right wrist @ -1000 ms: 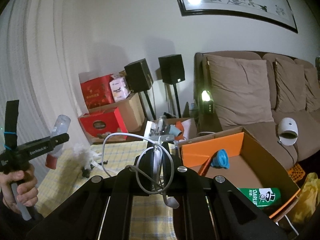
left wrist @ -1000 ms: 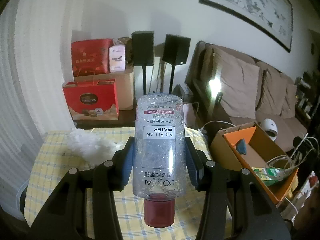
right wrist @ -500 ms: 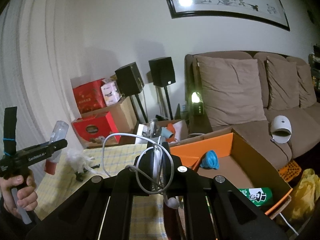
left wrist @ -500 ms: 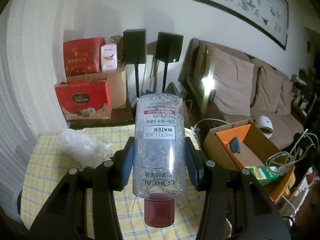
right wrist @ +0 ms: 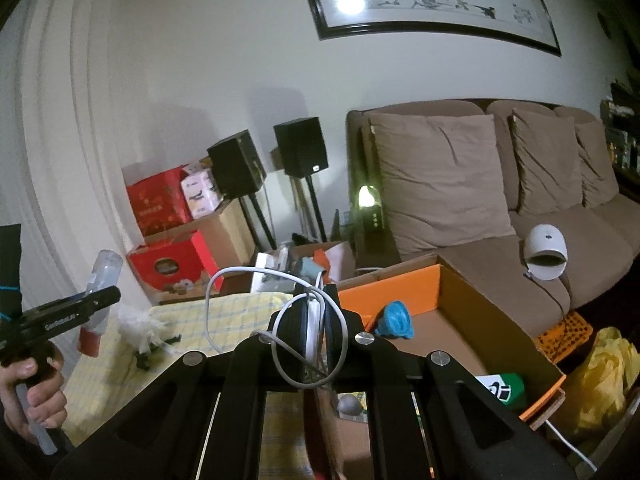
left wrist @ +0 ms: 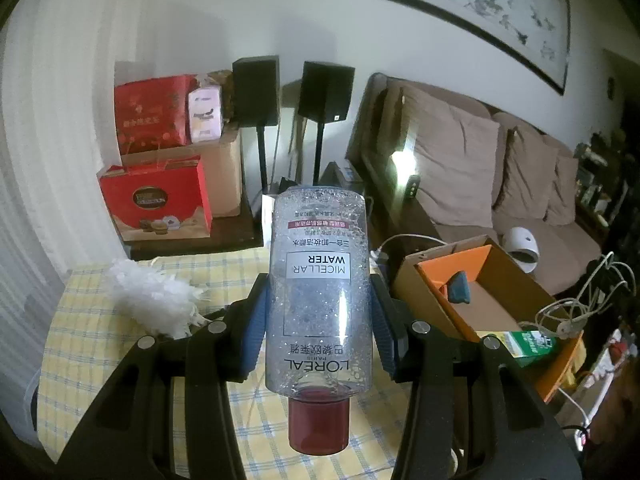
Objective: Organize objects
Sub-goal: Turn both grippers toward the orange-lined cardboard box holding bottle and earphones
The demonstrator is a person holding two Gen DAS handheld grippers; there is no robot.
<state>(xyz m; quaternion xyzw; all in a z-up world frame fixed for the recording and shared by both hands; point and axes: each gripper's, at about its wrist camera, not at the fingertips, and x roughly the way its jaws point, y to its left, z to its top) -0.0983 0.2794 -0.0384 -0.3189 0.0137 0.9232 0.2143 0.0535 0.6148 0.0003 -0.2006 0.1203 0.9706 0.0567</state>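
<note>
Sofa fills the right half of the right wrist view. Below it, lower right, sits an open cardboard box holding a blue funnel. At frame centre of the left wrist view, the left gripper clamps an upside-down micellar water bottle. The right gripper, lower centre, is clenched on a white cable.

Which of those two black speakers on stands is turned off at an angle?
The left speaker, nearest the red gift boxes; it is tilted and angled sideways, while the right speaker stands square.
</note>
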